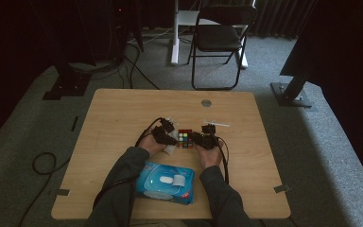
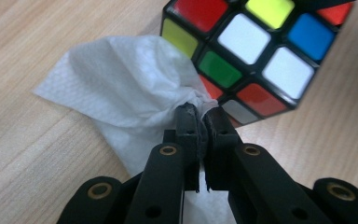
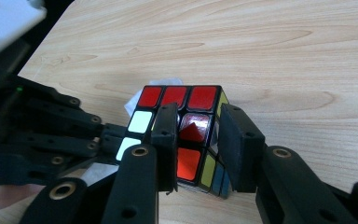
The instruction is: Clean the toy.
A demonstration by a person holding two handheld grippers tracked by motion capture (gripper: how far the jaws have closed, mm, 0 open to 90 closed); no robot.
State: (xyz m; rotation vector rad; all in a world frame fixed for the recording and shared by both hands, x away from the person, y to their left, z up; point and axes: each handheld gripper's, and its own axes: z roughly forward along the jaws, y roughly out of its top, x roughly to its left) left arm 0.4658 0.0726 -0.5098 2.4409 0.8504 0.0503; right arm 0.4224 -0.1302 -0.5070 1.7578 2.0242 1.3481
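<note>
While the right tongs point(image 3: 196, 140) clamp the rigid, slick Rubik's cube point(image 3: 182, 135) by opposite faces, the left tongs point(image 2: 204, 114), at its nine o'clock, pinch a limp wet wipe point(image 2: 126, 88).

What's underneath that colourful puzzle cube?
The cube sits on the wooden table, clamped by the right gripper. A white wipe, pinched in the left gripper, presses against its side. Whether the wipe reaches underneath is hidden.

Wooden table point(image 1: 123, 113) with puzzle cube point(image 1: 185, 138), white wipe point(image 1: 170, 148), wipes pack point(image 1: 165, 182).
</note>
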